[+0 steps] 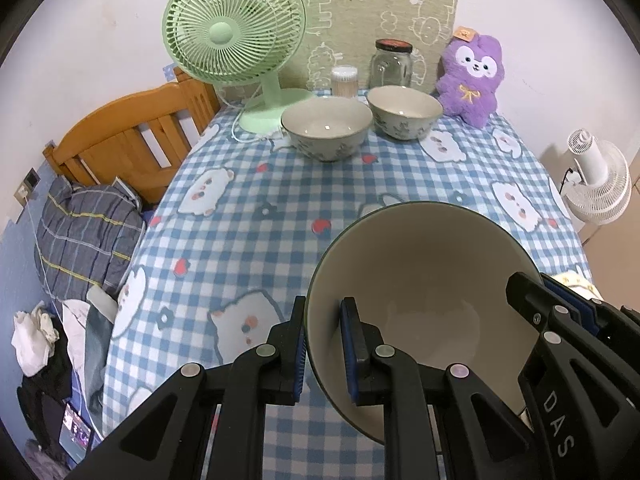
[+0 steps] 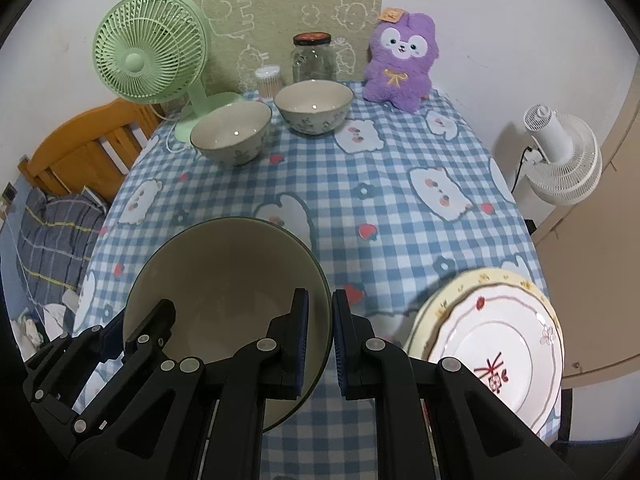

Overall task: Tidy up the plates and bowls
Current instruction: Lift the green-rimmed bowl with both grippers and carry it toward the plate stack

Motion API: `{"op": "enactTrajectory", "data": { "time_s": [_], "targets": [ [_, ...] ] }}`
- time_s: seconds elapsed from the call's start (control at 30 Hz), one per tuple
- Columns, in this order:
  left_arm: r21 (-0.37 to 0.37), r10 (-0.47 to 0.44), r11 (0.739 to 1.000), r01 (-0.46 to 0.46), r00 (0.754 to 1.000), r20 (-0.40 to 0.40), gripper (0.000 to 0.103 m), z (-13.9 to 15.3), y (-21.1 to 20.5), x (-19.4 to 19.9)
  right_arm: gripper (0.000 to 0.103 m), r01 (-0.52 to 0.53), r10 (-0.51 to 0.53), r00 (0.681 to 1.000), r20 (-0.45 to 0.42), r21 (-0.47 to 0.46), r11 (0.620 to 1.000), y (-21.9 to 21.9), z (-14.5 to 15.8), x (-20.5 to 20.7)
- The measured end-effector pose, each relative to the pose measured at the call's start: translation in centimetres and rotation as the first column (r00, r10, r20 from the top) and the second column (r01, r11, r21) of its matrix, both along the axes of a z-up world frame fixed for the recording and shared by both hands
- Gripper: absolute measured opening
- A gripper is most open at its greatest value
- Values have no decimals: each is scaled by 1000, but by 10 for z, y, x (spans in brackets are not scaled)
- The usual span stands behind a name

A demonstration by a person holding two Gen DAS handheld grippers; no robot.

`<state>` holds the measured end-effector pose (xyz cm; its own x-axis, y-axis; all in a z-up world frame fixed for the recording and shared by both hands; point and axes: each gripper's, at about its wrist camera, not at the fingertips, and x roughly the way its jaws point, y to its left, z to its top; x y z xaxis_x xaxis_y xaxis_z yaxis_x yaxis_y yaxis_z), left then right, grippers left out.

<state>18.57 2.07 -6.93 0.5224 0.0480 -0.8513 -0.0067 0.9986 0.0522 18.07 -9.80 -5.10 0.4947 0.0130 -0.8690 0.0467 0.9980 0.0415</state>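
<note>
— Where is the big bowl now?

— Above the checked tablecloth, near its front edge. The left gripper pinches its left rim, the right gripper its right rim, both closed tight on the wall.

— And under the bowl?

— Hidden; I cannot tell if it touches the cloth. Two small bowls stand far back, beside the green fan. The stacked plates at the right are partly cut off.

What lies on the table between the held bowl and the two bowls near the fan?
Only bare checked tablecloth lies between the held bowl and the two bowls; both views show it.
</note>
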Motion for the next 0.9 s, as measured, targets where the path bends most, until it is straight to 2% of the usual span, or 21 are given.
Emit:
{"op": "enactTrajectory", "data": {
  "time_s": [0.5, 0.9],
  "targets": [
    [-12, -4, 1000, 4, 1000, -17, 13, -29, -9, -32, 15, 6, -7, 1000, -13, -14, 1000, -8, -30, -29],
    [-30, 1, 1000, -2, 1000, -31, 13, -47, -14, -38, 15, 17, -17, 999, -31, -19, 1000, -14, -47, -30]
  ]
}}
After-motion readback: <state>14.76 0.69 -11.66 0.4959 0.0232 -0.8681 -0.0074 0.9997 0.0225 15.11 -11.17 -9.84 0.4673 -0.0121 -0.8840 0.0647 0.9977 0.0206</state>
